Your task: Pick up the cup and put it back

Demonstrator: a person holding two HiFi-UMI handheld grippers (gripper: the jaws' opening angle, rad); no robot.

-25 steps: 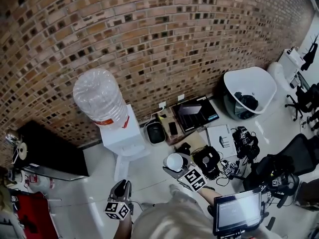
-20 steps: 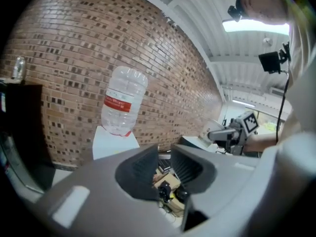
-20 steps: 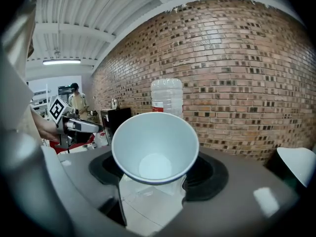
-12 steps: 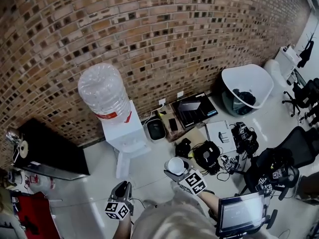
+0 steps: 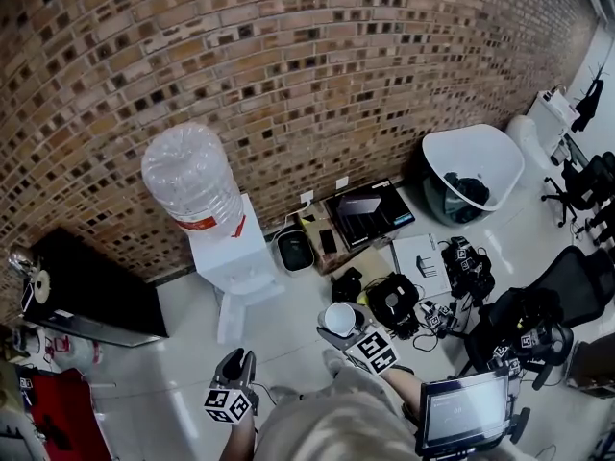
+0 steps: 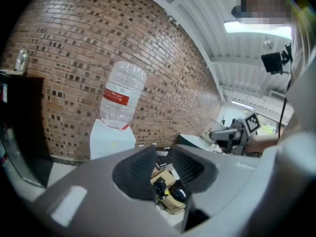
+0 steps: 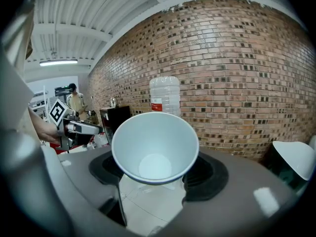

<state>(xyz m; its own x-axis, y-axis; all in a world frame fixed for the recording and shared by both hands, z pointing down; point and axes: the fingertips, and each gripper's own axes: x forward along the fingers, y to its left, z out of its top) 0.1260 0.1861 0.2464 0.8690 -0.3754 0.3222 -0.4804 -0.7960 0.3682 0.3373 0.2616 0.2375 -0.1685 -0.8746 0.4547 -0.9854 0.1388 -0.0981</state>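
Cup: a white paper cup point(image 7: 155, 147), empty. It is up in the air in front of the person, above the floor point(image 5: 183, 353), with its open mouth tipped back toward the camera on the claw.
Right claw point(image 5: 338, 328): closed on the cup, one pad on each side of the paper wall, below the rim.
Left claw point(image 6: 163, 166): carries nothing. Its jaws stand a little apart, and only things on the floor show through the gap. It hangs low at the person's left, well apart from the cup.
Water cooler point(image 5: 231, 257): white, with a clear bottle point(image 5: 192, 181) upside down on top. It stands against the brick wall point(image 5: 288, 65), ahead and to the left of the cup, not near it.
Step in hand: probably the carry, with the cup lifted and not yet set down. The spot it belongs on cannot be told from these views.
Doing it well: keep the squeeze light, since thin paper should dent easily. Bring the cup upright before lowering it. Let the base rest flat first, and only then part the jaws. Draw the claw straight back so the pads do not drag the wall.
Watch for: an empty cup is light and likely to tip at a nudge. Black gear and cables point(image 5: 394, 301) lie on the floor just beyond the right claw.
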